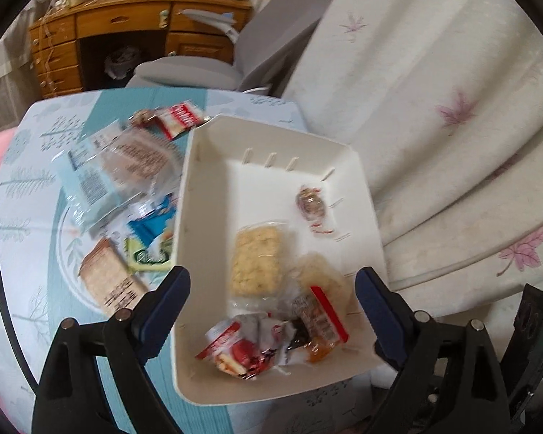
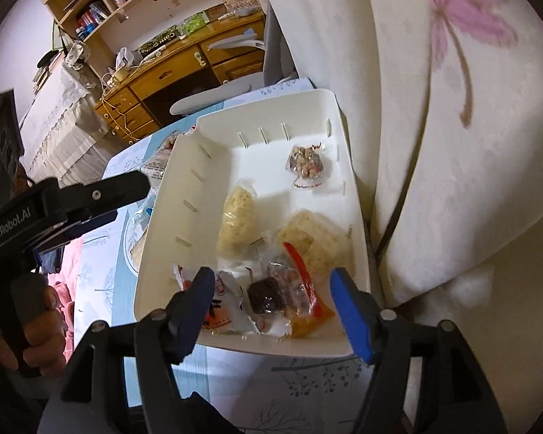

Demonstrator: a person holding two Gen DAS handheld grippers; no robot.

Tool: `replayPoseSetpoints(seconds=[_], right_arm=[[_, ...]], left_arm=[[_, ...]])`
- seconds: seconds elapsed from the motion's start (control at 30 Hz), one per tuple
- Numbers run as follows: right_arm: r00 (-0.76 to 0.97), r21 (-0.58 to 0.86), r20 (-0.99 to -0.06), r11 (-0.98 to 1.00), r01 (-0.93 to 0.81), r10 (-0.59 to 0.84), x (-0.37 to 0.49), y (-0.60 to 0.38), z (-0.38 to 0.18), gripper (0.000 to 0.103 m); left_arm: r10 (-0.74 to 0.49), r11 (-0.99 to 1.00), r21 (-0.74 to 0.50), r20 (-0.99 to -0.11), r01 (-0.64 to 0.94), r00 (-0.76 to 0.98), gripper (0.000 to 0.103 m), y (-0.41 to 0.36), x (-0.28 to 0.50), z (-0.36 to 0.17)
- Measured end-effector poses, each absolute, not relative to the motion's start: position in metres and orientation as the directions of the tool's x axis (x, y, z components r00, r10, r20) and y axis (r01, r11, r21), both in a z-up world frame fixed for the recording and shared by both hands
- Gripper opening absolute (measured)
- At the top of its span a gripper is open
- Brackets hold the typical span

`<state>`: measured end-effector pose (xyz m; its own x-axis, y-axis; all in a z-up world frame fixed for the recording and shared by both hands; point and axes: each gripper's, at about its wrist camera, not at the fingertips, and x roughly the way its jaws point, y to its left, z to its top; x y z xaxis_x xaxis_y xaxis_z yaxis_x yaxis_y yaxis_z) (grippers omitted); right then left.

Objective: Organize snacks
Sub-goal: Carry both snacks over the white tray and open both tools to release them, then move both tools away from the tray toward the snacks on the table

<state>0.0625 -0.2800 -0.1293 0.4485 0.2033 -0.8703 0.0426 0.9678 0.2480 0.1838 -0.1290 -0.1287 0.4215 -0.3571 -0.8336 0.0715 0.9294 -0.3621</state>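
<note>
Several loose snack packets lie on the table beyond and left of the empty, wide-open left gripper, nearer than the unclenched right gripper over the white bin.

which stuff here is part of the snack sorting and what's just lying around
Part of the job:
- white plastic bin
- pale rice cracker in clear wrap
- small round nut sweet in clear wrap
- red and white crinkled packet
- loose snack packets on the blue tablecloth

Just lying about:
- wooden desk with drawers
- grey chair
- cream blanket with pink leaves
</note>
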Motion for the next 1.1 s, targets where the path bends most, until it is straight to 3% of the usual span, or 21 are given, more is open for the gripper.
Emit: replayPoseSetpoints(seconds=[0.6, 1.1], right_arm=[[0.416, 0.299, -0.867, 0.954, -0.007, 0.275, 0.063, -0.220, -0.138, 0.067], [0.446, 0.309, -0.852, 0.951, 0.006, 0.274, 0.057, -0.124, -0.131, 0.067]], left_arm=[[-0.254, 0.942, -0.320, -0.881, -0.106, 0.398, 0.092, -0.020, 0.139, -0.161], [-0.267, 0.952, -0.303, -0.882, -0.034, 0.390, 0.092, 0.077, 0.132, -0.151]])
